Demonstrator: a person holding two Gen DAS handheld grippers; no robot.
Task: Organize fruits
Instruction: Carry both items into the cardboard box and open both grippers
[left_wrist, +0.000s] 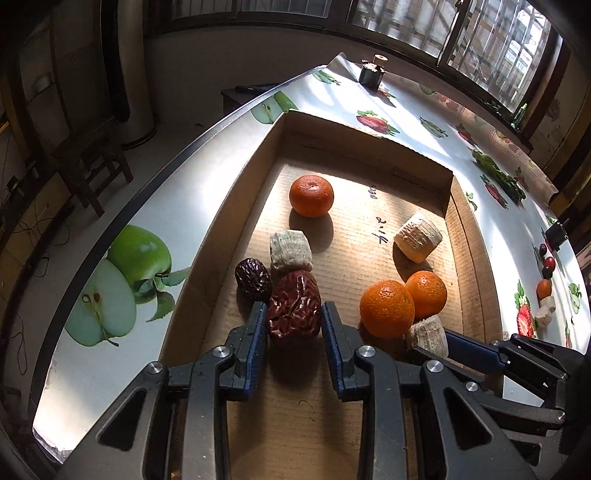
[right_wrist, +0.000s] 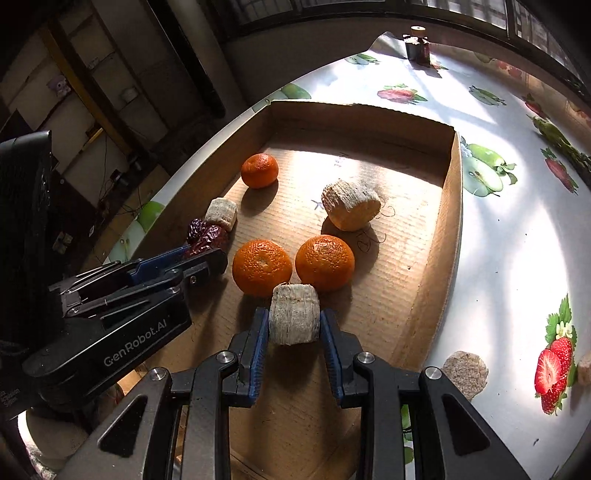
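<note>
Left tool (left_wrist: 293, 308) holds a wrinkled red dried date (left_wrist: 294, 308) by its sides; right tool (right_wrist: 294, 314) clamps a pale fibrous cylinder chunk (right_wrist: 294, 314). Both seem light; the date looks soft.

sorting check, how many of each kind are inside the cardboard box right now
oranges: 3
red dates: 2
pale fibrous chunks: 3
total: 8
</note>
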